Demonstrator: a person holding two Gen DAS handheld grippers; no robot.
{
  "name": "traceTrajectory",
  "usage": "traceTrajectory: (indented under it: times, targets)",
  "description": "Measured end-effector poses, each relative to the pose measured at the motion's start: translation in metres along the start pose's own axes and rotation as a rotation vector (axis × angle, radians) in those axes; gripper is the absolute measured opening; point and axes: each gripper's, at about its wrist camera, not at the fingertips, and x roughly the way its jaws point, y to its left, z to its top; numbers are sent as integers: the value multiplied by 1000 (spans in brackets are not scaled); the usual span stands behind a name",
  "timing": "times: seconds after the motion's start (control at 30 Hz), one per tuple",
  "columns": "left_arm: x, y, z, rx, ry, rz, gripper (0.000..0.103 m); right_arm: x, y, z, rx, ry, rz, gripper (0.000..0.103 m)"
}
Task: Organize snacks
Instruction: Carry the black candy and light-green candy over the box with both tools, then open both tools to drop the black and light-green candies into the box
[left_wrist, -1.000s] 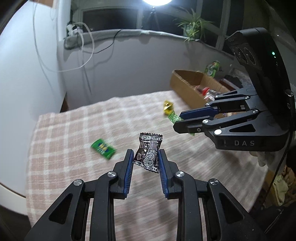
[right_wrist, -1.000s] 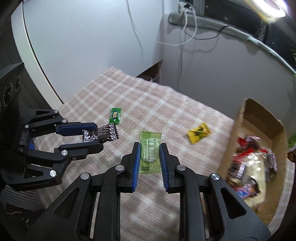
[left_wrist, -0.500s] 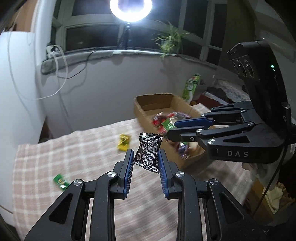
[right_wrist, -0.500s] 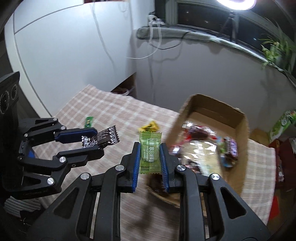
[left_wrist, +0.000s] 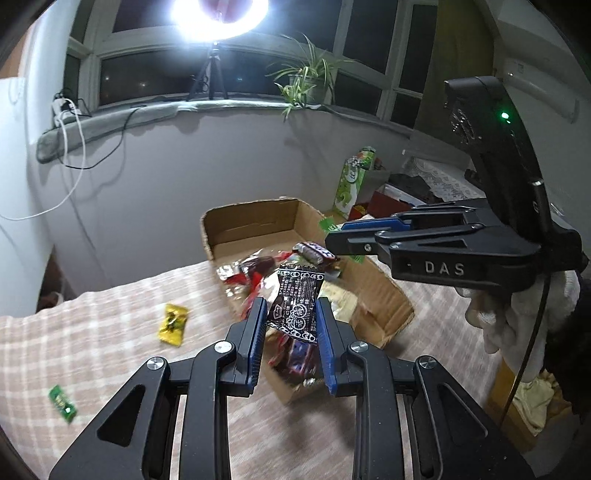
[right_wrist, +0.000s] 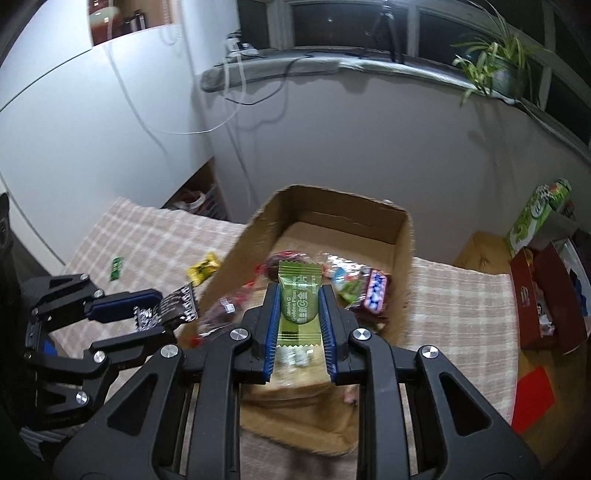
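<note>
My left gripper is shut on a black candy packet and holds it over the near end of the cardboard box. My right gripper is shut on a green candy packet and holds it above the box, which holds several wrapped snacks. The left gripper with the black packet also shows at the left of the right wrist view. The right gripper shows at the right of the left wrist view. A yellow candy and a small green packet lie on the checked tablecloth.
The table with the checked cloth stands against a grey wall under a windowsill with a plant and a ring light. A green carton and a red box stand right of the table.
Both grippers have moved right, from over the tablecloth to above the cardboard box, each still holding its packet. The yellow candy and small green packet now lie to the left.
</note>
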Motion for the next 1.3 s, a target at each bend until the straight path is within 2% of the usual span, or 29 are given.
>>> traceTrajectory:
  times: [0.3, 0.67, 0.77, 0.83, 0.9, 0.93, 1.1, 1.3]
  targets:
    - [29, -7, 7, -10, 25, 15, 25, 23, -32, 6, 55, 26, -9, 21]
    - [45, -19, 10, 7, 45, 11, 25, 36, -41, 4, 62, 44, -26, 22]
    - [46, -20, 11, 6, 43, 12, 26, 36, -40, 4, 55, 43, -36, 30]
    - [46, -21, 10, 6, 45, 17, 29, 35, -40, 5, 55, 37, -45, 51]
    - [46, -22, 11, 2, 47, 26, 40, 33, -40, 5, 57, 24, -55, 61]
    - [46, -22, 11, -1, 43, 29, 43, 32, -40, 5, 58, 21, -56, 63]
    - [44, -22, 11, -1, 42, 38, 49, 32, -35, 7, 42, 15, -74, 75]
    - [41, -23, 10, -1, 39, 44, 56, 31, -29, 9, 29, 12, -90, 80]
